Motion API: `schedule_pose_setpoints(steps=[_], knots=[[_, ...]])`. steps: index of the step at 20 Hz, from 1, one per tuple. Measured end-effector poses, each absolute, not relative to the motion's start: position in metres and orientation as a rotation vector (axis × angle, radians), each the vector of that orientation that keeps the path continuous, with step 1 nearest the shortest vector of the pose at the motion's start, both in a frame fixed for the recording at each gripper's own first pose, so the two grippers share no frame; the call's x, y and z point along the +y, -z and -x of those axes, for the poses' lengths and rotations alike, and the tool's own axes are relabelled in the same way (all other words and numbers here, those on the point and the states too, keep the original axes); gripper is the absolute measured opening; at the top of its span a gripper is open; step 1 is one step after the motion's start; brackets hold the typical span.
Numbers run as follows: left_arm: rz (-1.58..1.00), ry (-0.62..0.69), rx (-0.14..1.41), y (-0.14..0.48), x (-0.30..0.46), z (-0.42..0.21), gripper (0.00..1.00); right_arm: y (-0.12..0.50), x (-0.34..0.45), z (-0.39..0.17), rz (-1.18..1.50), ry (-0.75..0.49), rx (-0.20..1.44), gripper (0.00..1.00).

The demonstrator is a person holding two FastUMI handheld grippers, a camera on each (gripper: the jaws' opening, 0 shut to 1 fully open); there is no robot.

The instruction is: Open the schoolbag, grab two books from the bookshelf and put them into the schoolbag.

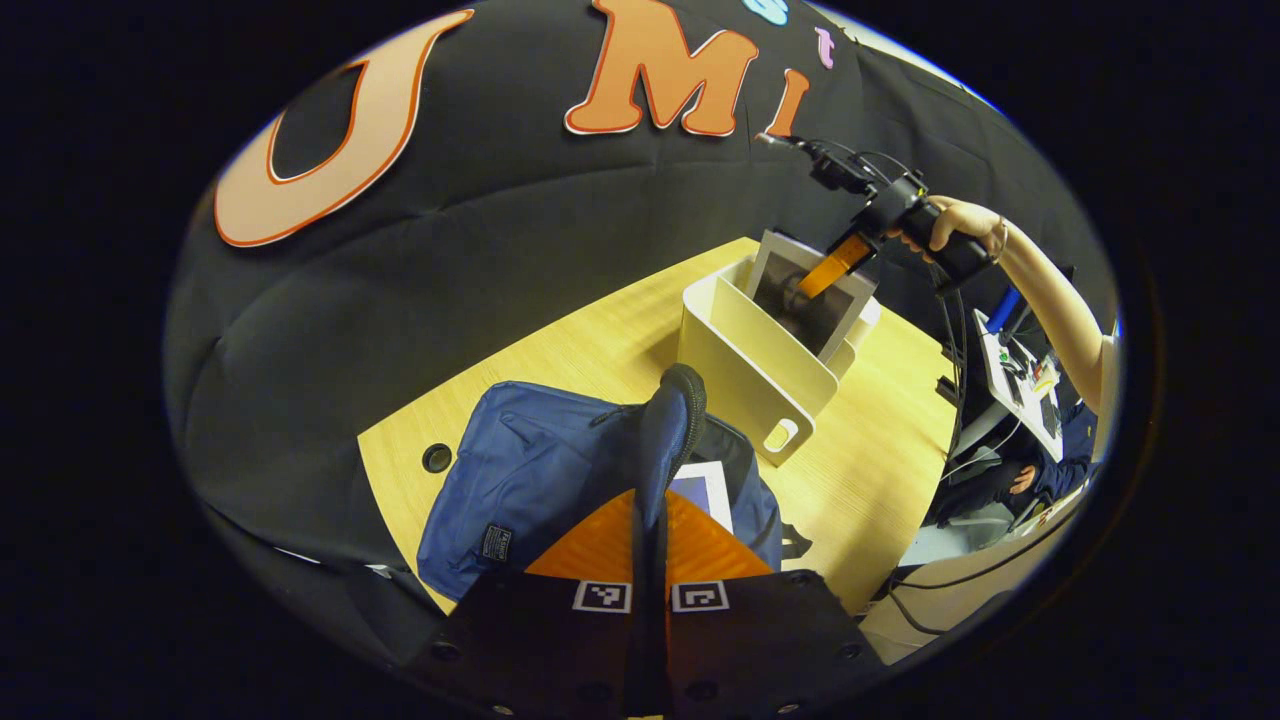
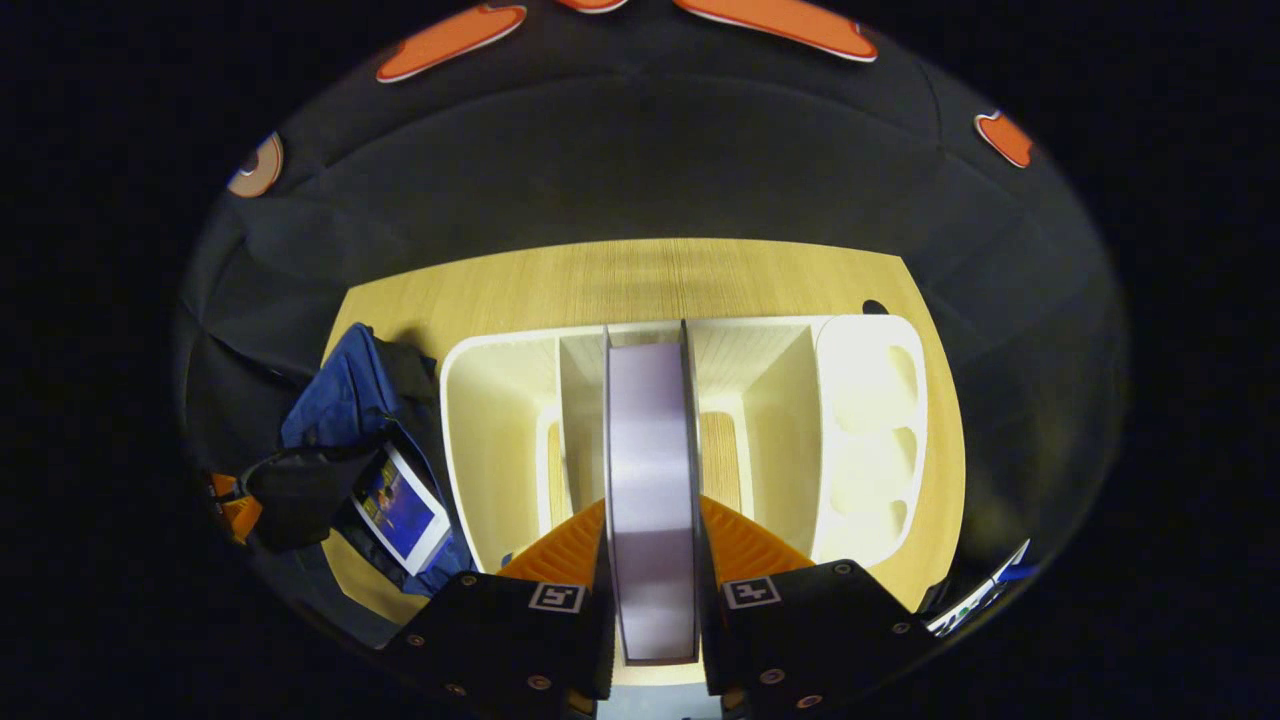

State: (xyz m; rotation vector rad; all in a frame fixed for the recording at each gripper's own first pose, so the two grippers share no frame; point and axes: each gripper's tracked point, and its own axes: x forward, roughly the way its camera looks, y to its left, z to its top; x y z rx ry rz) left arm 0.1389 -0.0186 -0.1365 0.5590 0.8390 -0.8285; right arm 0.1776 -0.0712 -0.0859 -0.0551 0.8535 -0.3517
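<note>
A blue schoolbag (image 1: 530, 470) lies on the wooden table (image 1: 590, 335), and its mouth is held up by a dark padded edge (image 1: 672, 415). My left gripper (image 1: 650, 515) is shut on that edge. Inside the bag lies one book (image 1: 705, 490) with a white border. Behind the bag stands a white bookshelf (image 1: 745, 365). In it a second book (image 1: 805, 305) stands upright, with my right gripper (image 1: 828, 272) shut on it from above. In the right gripper view that book (image 2: 650, 440) is edge-on between my right gripper (image 2: 652, 530)'s fingers, inside the bookshelf (image 2: 495, 420). The schoolbag (image 2: 335, 395) with the first book (image 2: 400, 505) lies to the left.
A person's arm (image 1: 1050, 290) reaches in from the right. Beyond the table's right edge are a cluttered desk (image 1: 1020, 385) and hanging cables (image 1: 955, 330). The table has a round hole (image 1: 436, 458) near the bag and another hole (image 2: 874, 307) behind the shelf.
</note>
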Motion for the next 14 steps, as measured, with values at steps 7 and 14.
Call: schedule_pose_setpoints(steps=[7, 14], knots=[[-0.552, 0.82, 0.815, 0.138, -0.015, -0.141, 0.01, -0.016, -0.032, -0.106, 0.054, 0.321, 0.613, 0.35], [-0.569, 0.825, 0.794, 0.139, -0.013, -0.141, 0.01, 0.009, 0.055, -0.048, -0.205, 0.069, 0.556, 0.34]])
